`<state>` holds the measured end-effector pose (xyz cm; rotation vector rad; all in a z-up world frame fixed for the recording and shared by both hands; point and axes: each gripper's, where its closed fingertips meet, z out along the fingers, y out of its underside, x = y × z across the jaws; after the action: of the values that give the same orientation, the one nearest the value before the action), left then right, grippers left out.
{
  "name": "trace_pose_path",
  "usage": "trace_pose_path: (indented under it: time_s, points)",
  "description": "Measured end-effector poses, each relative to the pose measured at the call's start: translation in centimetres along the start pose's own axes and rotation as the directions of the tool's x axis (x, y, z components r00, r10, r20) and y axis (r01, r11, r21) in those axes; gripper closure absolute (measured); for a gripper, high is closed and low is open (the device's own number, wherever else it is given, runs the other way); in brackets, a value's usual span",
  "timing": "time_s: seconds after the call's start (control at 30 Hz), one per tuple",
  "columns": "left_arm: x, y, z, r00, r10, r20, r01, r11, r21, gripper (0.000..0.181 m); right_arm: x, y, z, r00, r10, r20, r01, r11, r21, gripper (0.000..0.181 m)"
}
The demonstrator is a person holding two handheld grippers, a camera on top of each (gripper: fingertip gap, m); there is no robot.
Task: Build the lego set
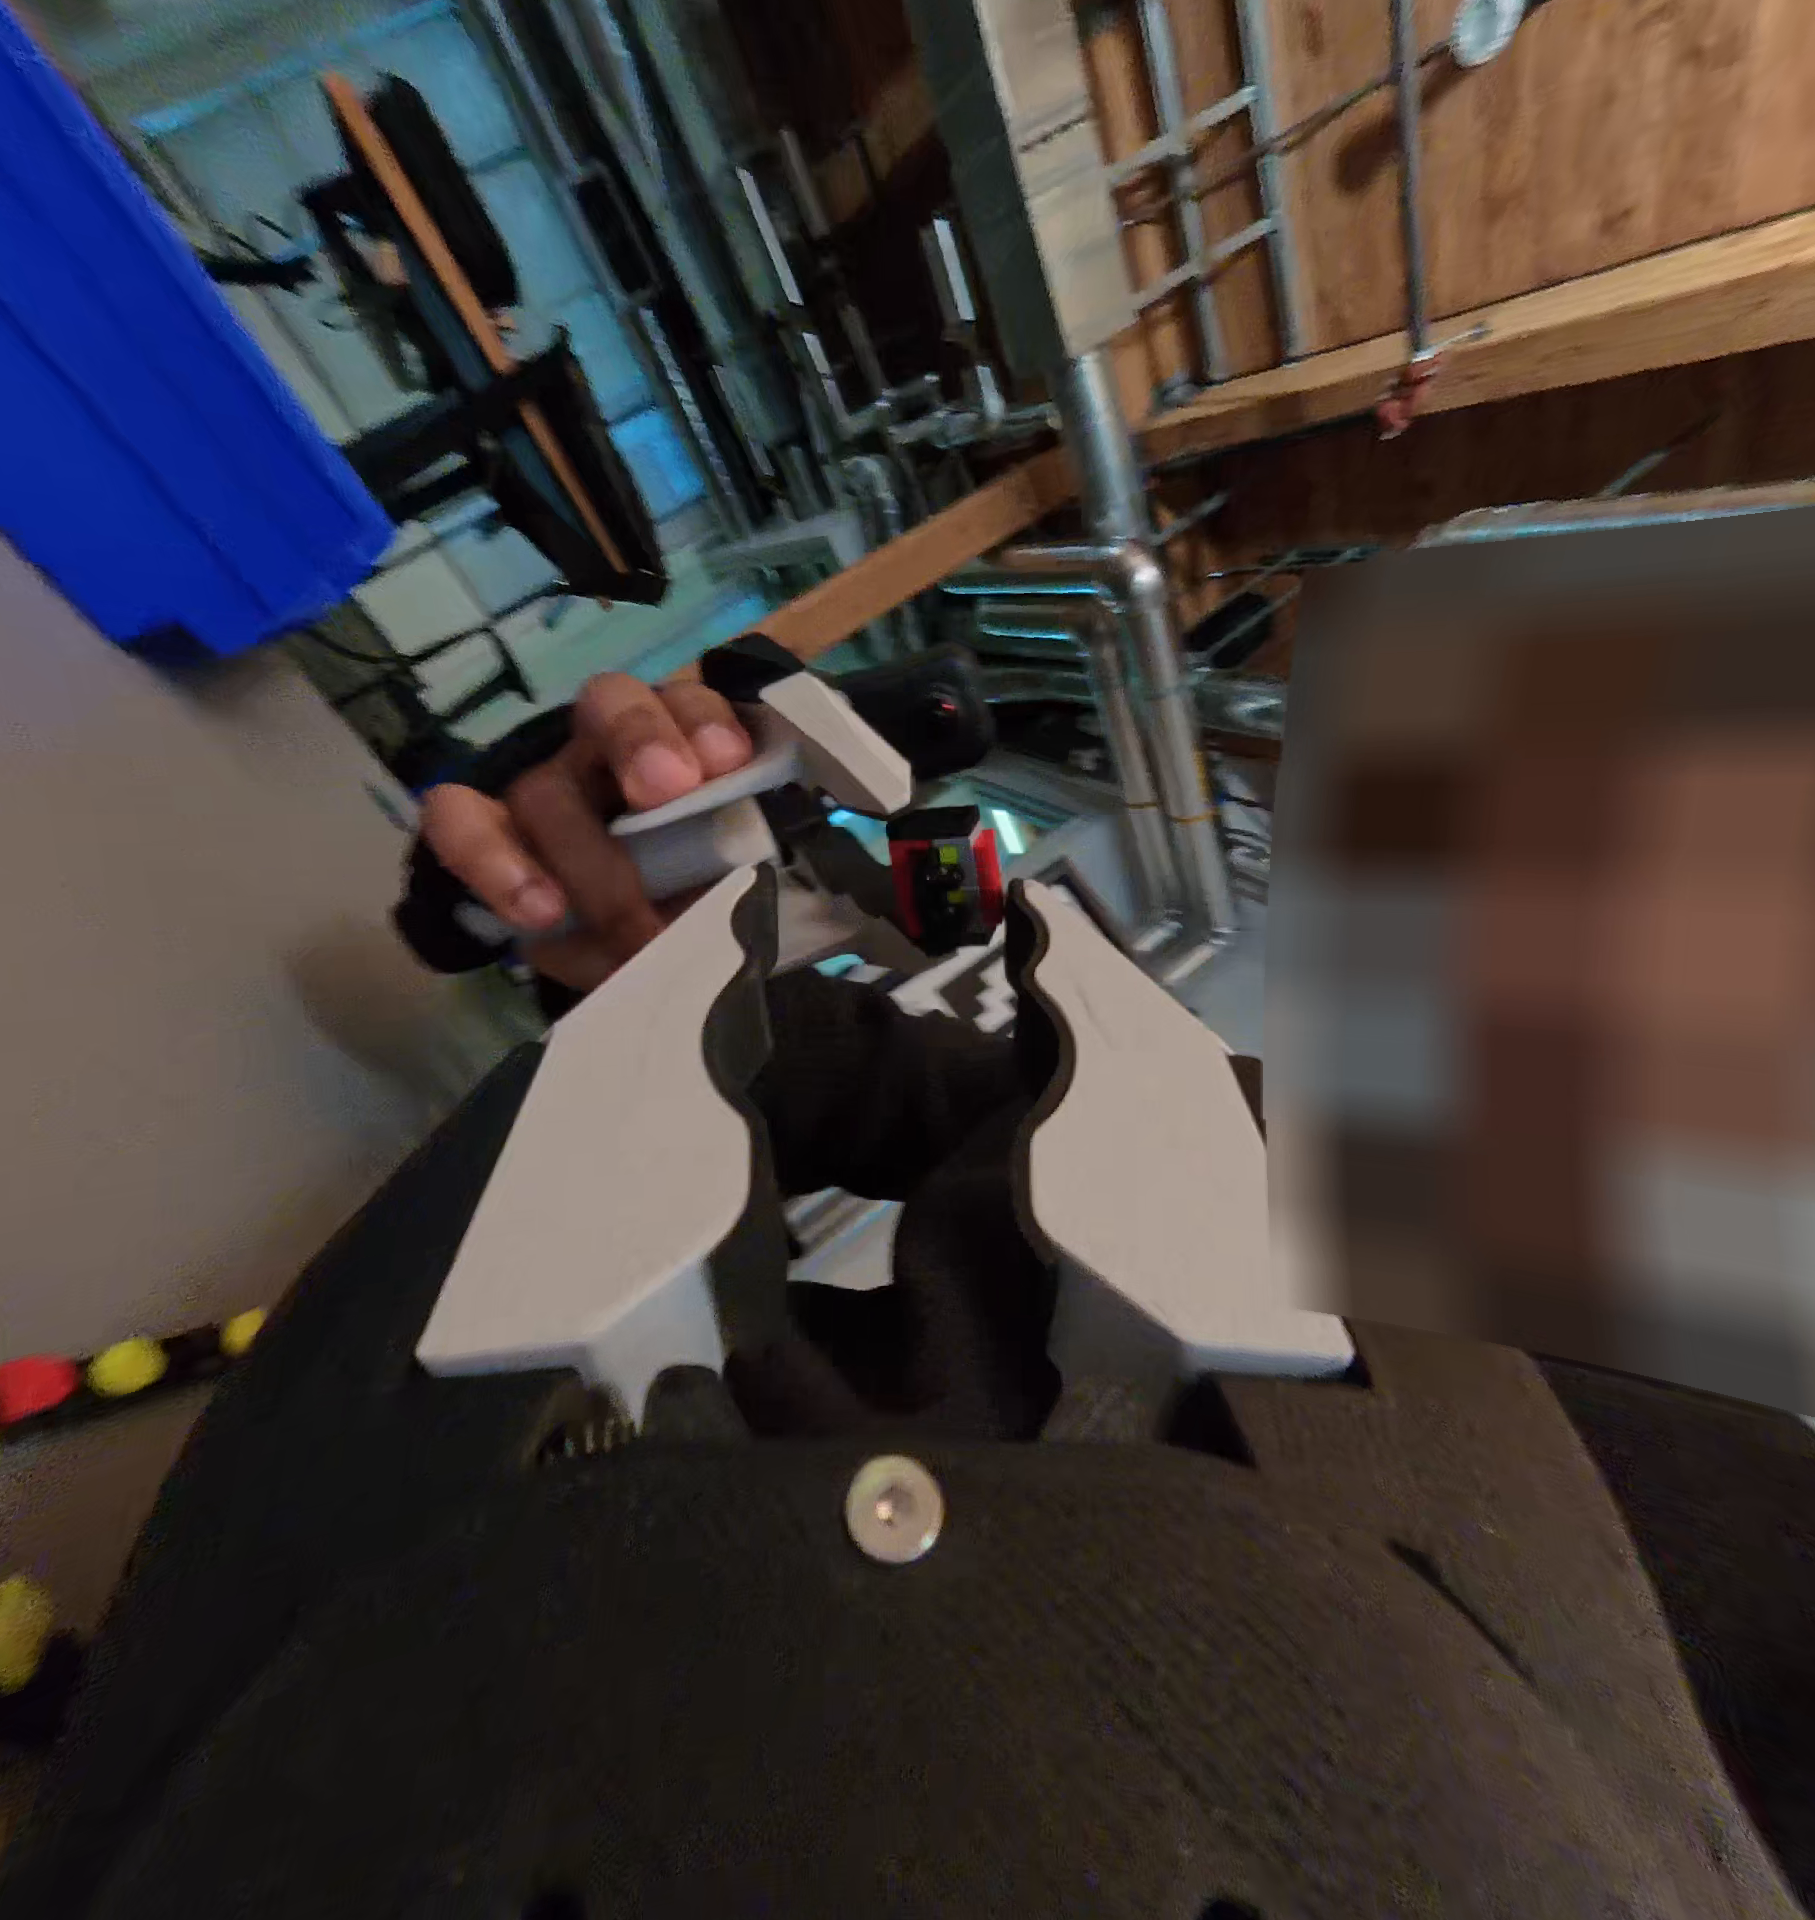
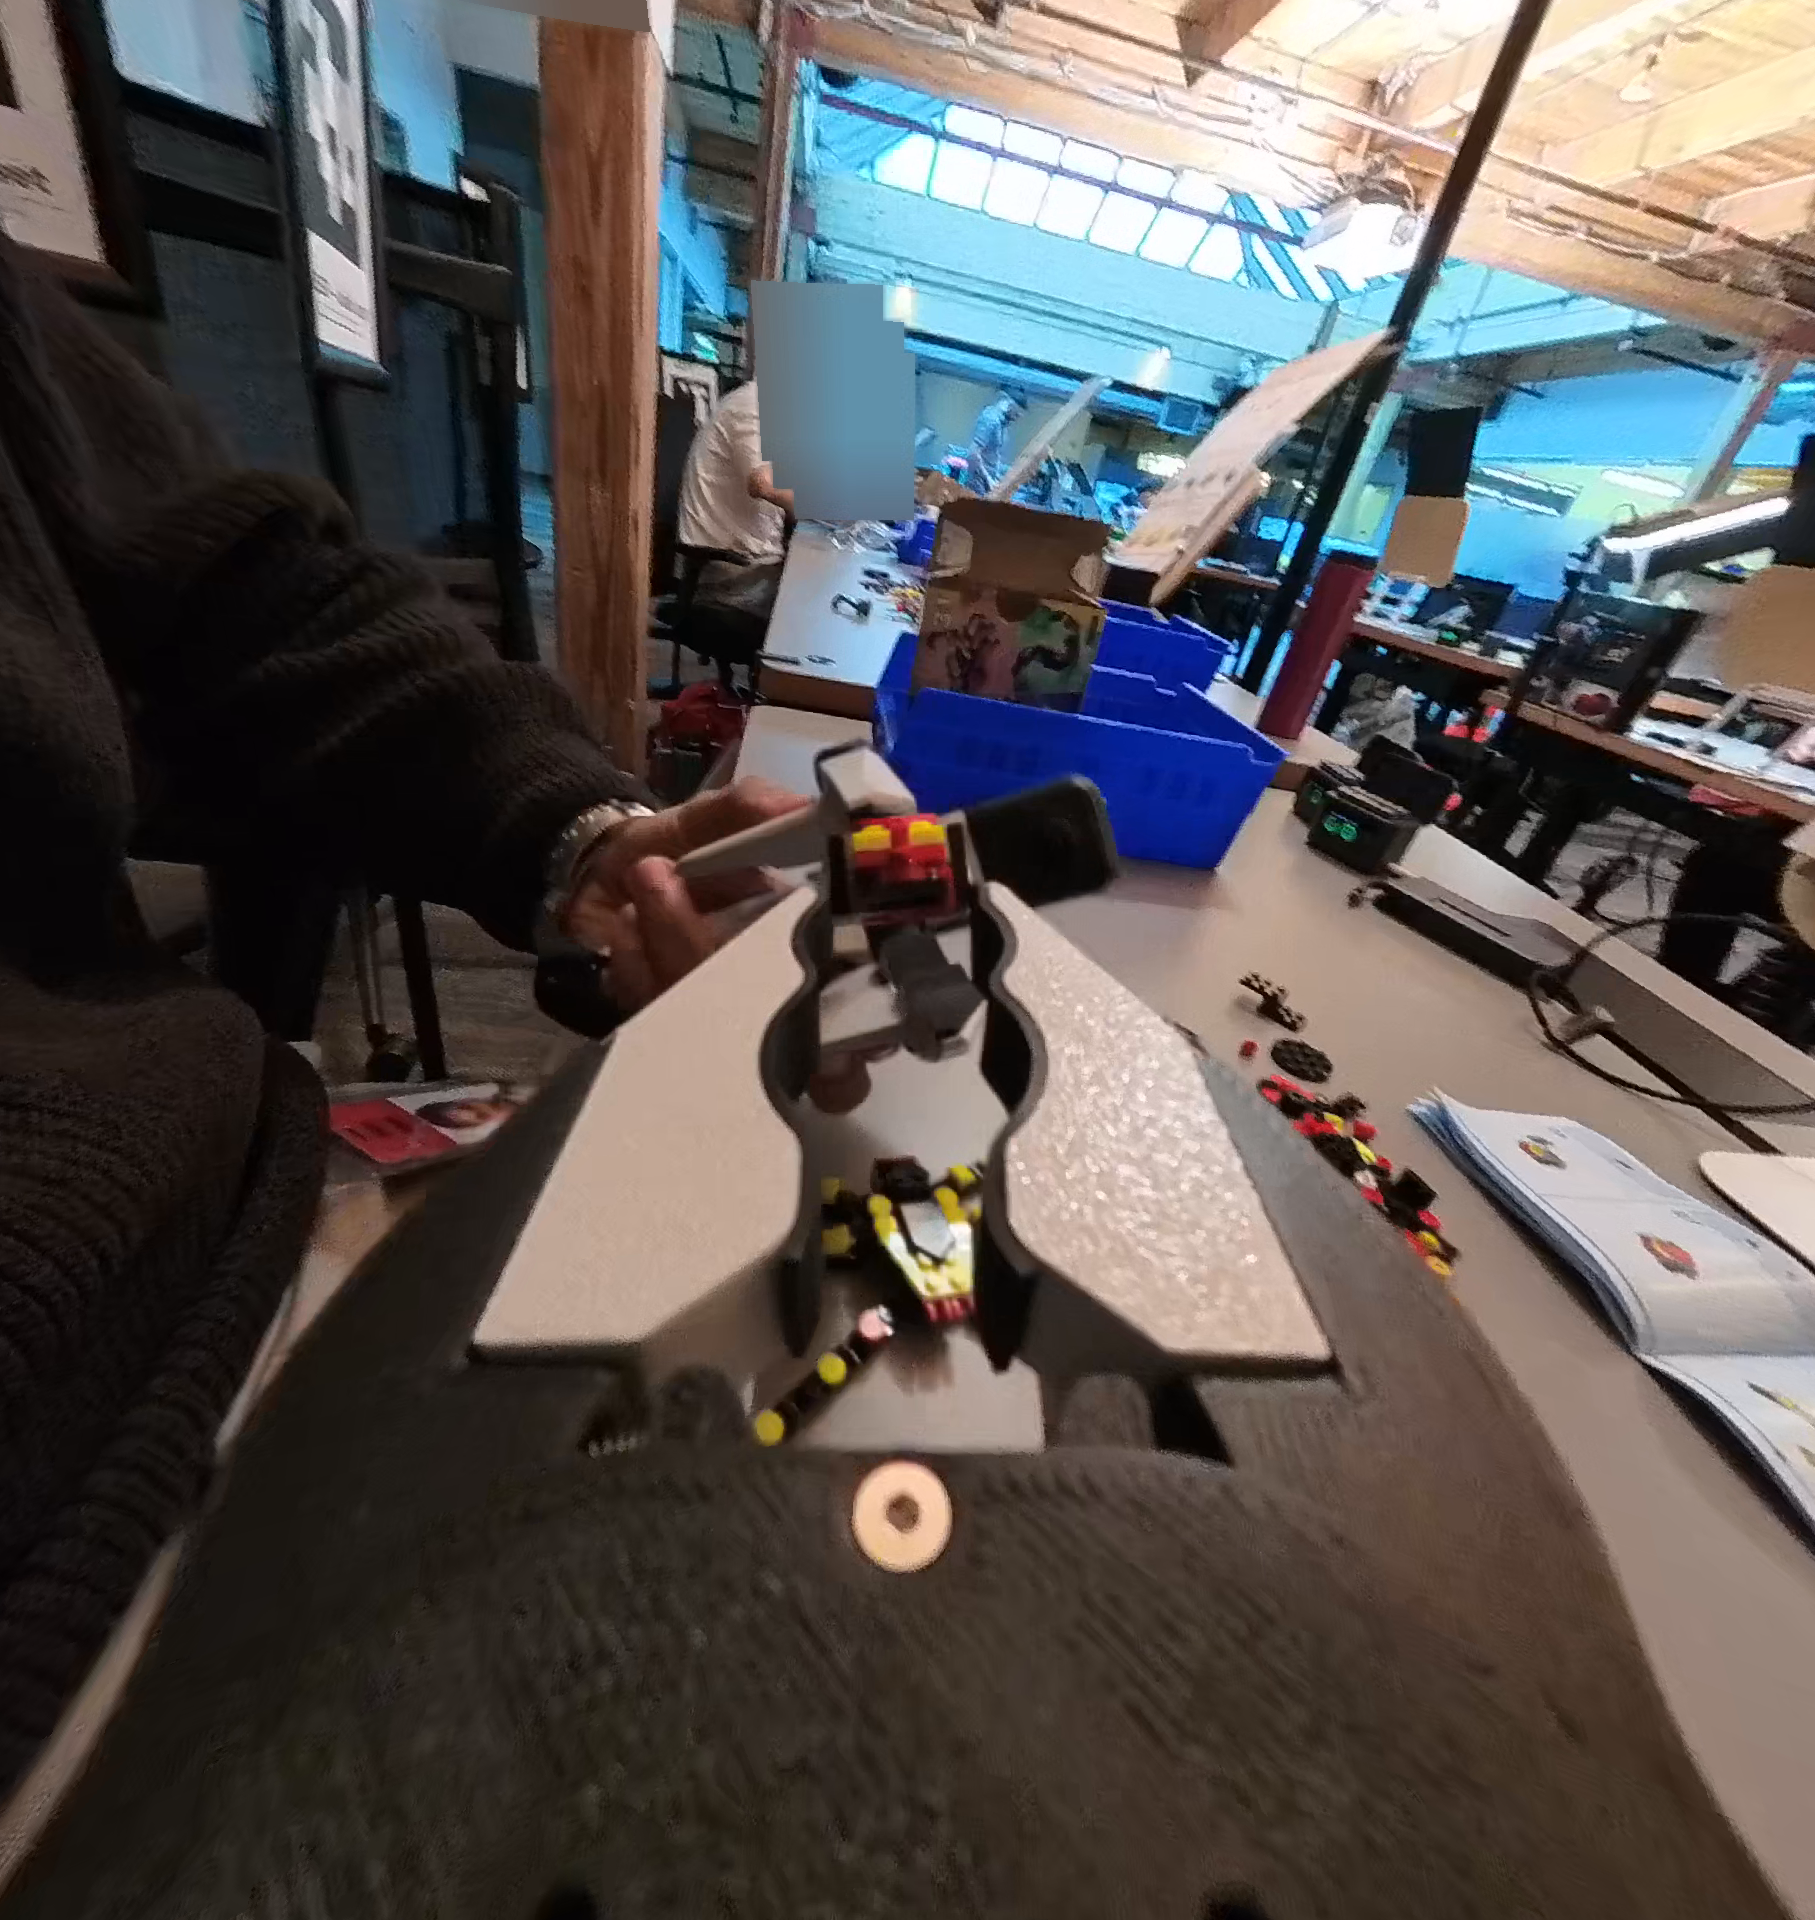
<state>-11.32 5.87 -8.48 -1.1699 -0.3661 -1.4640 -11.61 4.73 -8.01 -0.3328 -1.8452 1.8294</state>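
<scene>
In the right wrist view, my right gripper [image 2: 908,899] is shut on a small red, yellow and black lego assembly [image 2: 898,868], held up above the table [image 2: 1246,935]. My left gripper [image 2: 841,800] shows just behind it, held by a hand. In the left wrist view, my left gripper [image 1: 892,888] is open and empty. The assembly [image 1: 939,883] sits just past its fingertips, toward the right finger, held by the right gripper [image 1: 830,748]. A partly built yellow, black and white model [image 2: 924,1247] lies on the table below.
Loose red, yellow and black pieces [image 2: 1339,1132] lie to the right, next to an open instruction booklet [image 2: 1609,1226]. A blue bin [image 2: 1069,748] with a cardboard box [image 2: 1017,613] stands farther back. A black strip with yellow studs [image 2: 809,1392] lies near. The grippers are tip to tip, or close to it.
</scene>
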Motion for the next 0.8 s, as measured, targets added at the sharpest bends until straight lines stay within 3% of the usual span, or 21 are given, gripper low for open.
trace_pose_path:
  time_s: [0.13, 0.43, 0.5, 0.63, 0.8]
  points:
    - [-1.9, -0.3, -1.0, 0.976, 0.111, 0.188, -0.108, 0.994, -0.024, 0.138, 1.1, 2.0, -0.5, 0.995, -0.079, -0.062, 0.069, 0.986, -0.153, 0.156]
    - [-4.1, 0.9, -1.5, 0.925, 0.156, 0.346, -0.122, 0.985, -0.119, 0.139, 1.5, 5.3, -0.7, 0.962, -0.264, -0.07, 0.216, 0.893, -0.395, 0.157]
    - [-4.8, 1.1, -1.7, 0.91, 0.151, 0.386, -0.109, 0.986, -0.13, 0.147, 1.5, 5.8, -0.6, 0.953, -0.297, -0.059, 0.242, 0.866, -0.437, 0.156]
    - [-5.4, 1.2, -2.0, 0.9, 0.127, 0.417, -0.081, 0.989, -0.126, 0.16, 1.3, 6.6, -0.5, 0.945, -0.325, -0.045, 0.264, 0.833, -0.487, 0.156]
    - [-5.1, 1.4, -1.7, 0.919, 0.094, 0.382, -0.047, 0.99, -0.129, 0.159, 0.9, 6.3, -0.6, 0.949, -0.314, -0.029, 0.27, 0.858, -0.437, 0.157]
